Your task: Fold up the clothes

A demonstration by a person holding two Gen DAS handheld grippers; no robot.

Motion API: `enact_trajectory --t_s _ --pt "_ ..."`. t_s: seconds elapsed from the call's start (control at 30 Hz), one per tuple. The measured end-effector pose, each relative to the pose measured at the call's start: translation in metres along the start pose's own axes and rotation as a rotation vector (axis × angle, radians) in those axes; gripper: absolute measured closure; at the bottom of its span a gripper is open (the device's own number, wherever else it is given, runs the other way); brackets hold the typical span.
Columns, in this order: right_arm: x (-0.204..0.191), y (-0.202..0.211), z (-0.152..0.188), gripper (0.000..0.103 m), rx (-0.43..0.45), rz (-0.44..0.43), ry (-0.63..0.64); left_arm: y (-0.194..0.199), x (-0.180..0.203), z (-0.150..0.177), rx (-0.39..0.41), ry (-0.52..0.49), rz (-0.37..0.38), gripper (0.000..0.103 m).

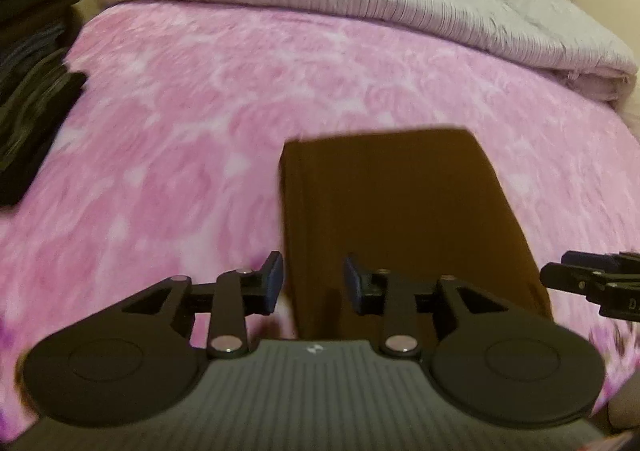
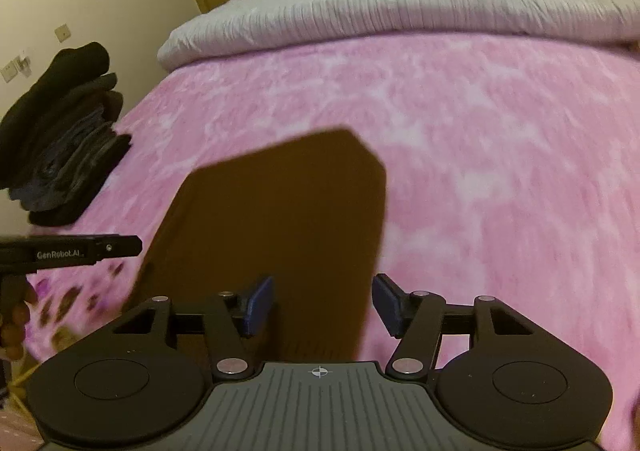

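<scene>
Below, both grippers' jaws gape over a folded brown garment (image 1: 400, 211) on pink bedspread (image 1: 180, 111)

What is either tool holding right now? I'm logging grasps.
Nothing: the left tool and right tool are both open above the folded brown garment.

Folded garment (image 1: 400, 211) lies on the blanket (image 1: 200, 111), clothes pile (image 2: 60, 139) left.

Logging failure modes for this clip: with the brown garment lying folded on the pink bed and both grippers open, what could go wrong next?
1. The left gripper straddles only the brown garment's left edge, so closing may pinch one layer and unfold it.
2. The plush pink blanket could get caught too.
3. The right gripper sits close; they might collide.
</scene>
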State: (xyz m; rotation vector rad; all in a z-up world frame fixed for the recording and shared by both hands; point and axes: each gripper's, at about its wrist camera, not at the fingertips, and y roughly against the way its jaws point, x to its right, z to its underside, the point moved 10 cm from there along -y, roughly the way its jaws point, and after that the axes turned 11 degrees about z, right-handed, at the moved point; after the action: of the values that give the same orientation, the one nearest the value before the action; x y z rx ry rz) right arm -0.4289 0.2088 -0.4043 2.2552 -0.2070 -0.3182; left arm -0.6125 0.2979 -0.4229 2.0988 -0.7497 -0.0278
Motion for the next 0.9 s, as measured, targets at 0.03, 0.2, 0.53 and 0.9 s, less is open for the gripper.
enact_trajectory --t_s 0.03,0.2,0.53,0.9 --pt "-0.001 0.01 0.01 0.044 -0.014 0.001 -0.01 0.008 0.002 0.009 -0.004 0.004 -0.009 0.071" --pt "-0.006 0.051 0.036 0.044 -0.012 0.011 -0.019 0.048 0.014 0.045 -0.002 0.0 -0.059 0.071" --pt "-0.006 0.096 0.046 0.044 0.044 0.011 -0.034 0.087 0.041 0.06 0.031 -0.038 -0.059 0.065" --pt "0.011 0.075 0.055 0.044 -0.028 -0.105 -0.231 0.072 0.0 0.053 0.108 0.299 0.27 0.057"
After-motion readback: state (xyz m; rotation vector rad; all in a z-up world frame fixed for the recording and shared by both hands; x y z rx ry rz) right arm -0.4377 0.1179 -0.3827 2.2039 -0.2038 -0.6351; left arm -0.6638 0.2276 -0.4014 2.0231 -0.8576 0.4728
